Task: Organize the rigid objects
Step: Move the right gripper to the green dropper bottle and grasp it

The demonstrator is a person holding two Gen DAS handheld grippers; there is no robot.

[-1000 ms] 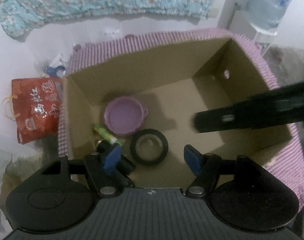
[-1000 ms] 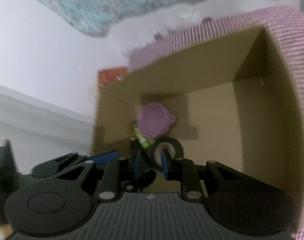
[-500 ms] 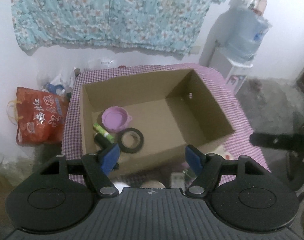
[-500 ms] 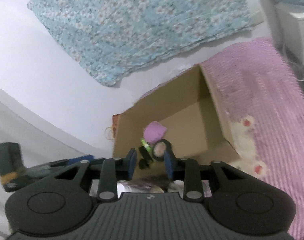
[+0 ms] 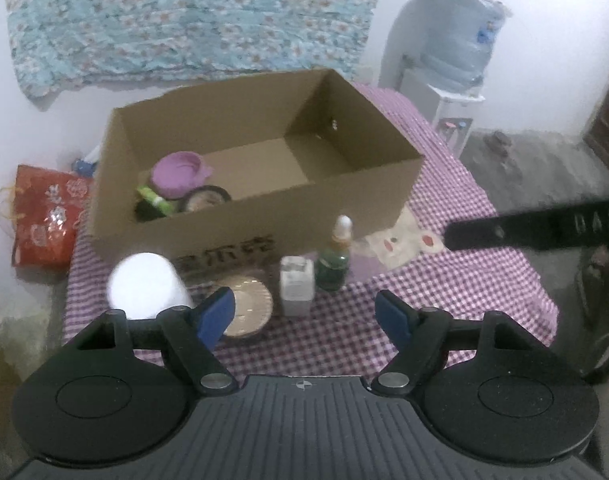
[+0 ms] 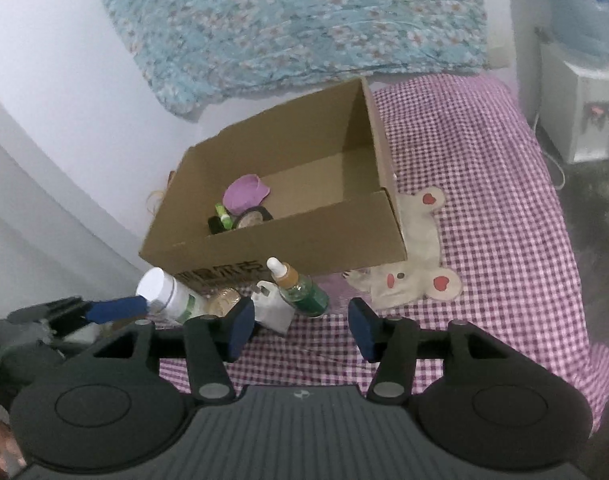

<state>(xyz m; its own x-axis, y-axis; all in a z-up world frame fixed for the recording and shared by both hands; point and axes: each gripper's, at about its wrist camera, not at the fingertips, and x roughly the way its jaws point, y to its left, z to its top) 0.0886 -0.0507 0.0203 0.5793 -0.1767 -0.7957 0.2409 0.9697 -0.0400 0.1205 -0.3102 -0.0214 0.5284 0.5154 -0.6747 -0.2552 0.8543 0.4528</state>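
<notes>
An open cardboard box stands on the purple checked table. Inside it lie a purple bowl, a green tube and a black tape roll. In front of the box stand a white-capped bottle, a round metal lid, a small white box and a green dropper bottle. My left gripper hovers near these, its jaws opening with nothing between them. My right gripper hangs just short of the dropper bottle, jaws opening and empty.
A white bear-shaped cloth lies at the box's right front corner. A red bag sits on the floor at the left. A water dispenser stands at the back right, and a floral cloth hangs on the wall.
Both grippers have drawn back from over the box to the table's front, bringing the loose items into view. The right jaws have gone from nearly shut to apart; the left widened slightly.
</notes>
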